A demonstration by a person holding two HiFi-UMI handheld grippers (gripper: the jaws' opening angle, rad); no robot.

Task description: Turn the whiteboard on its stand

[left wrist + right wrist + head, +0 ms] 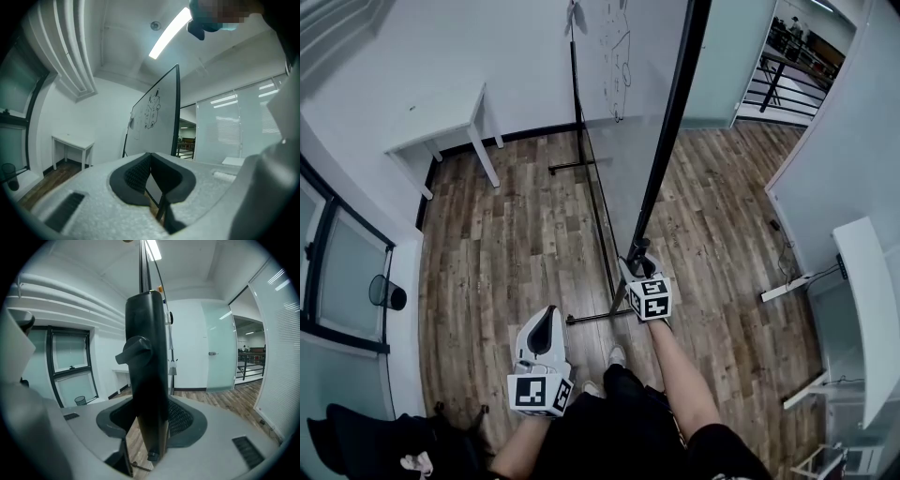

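The whiteboard (623, 84) stands almost edge-on ahead of me, its black side frame (670, 131) running down to the stand's foot bar (586, 317). My right gripper (636, 260) is shut on the lower end of that frame. In the right gripper view the black frame bar (147, 357) fills the gap between the pads of the right gripper (150, 417). My left gripper (547, 319) hangs low to the left, apart from the stand, shut on nothing. In the left gripper view the whiteboard (154, 117) with its drawings stands beyond the closed left gripper (149, 158).
A white table (441, 122) stands against the back left wall. A black bin (387, 293) sits by the window on the left. A white desk (872, 300) and a power strip (783, 286) lie on the right. A railing (787, 66) shows past the glass door.
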